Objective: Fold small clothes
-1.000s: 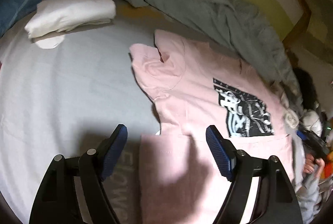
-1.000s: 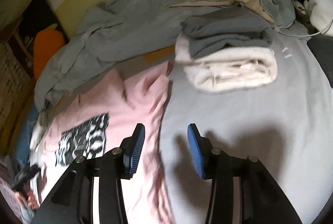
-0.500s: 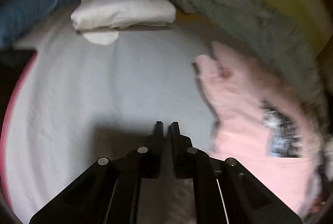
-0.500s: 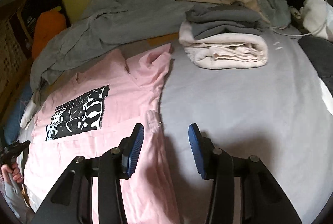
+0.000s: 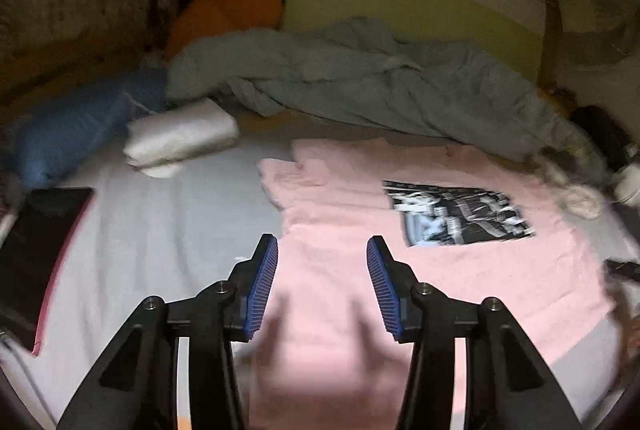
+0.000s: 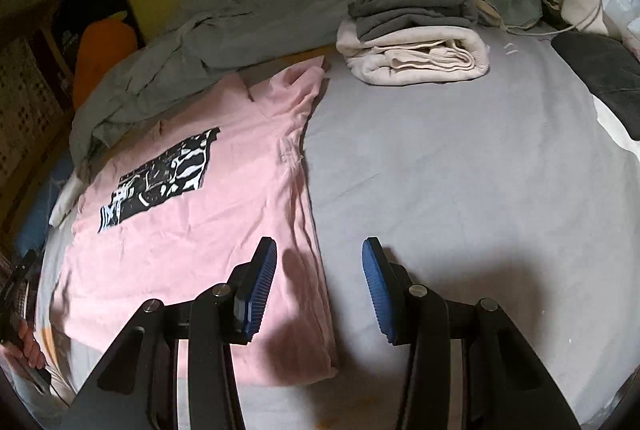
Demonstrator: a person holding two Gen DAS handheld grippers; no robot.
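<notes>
A pink T-shirt [image 5: 340, 230] with a black-and-white print [image 5: 456, 214] lies flat, face up, on the grey bedsheet [image 5: 168, 238]. My left gripper [image 5: 322, 282] hovers over the shirt's lower left part. Its jaws are opening and nothing is between the blue pads. In the right wrist view the pink T-shirt [image 6: 224, 222] fills the left half. My right gripper [image 6: 319, 286] stands open above the shirt's right side edge, one pad over the pink cloth, the other over bare bedsheet [image 6: 460, 170]. Neither gripper holds anything.
A rumpled grey blanket [image 5: 360, 86] runs along the back. A folded white garment [image 5: 180, 138], a blue pillow [image 5: 72, 122] and a dark flat object [image 5: 40, 230] lie left. A folded grey-and-cream stack [image 6: 416, 42] sits at the back right. A hand [image 6: 28, 346] shows at lower left.
My left gripper closed, then opened again while swinging right, back over the shirt and tilting up. My right gripper slid nearer the shirt's side edge and stayed open.
</notes>
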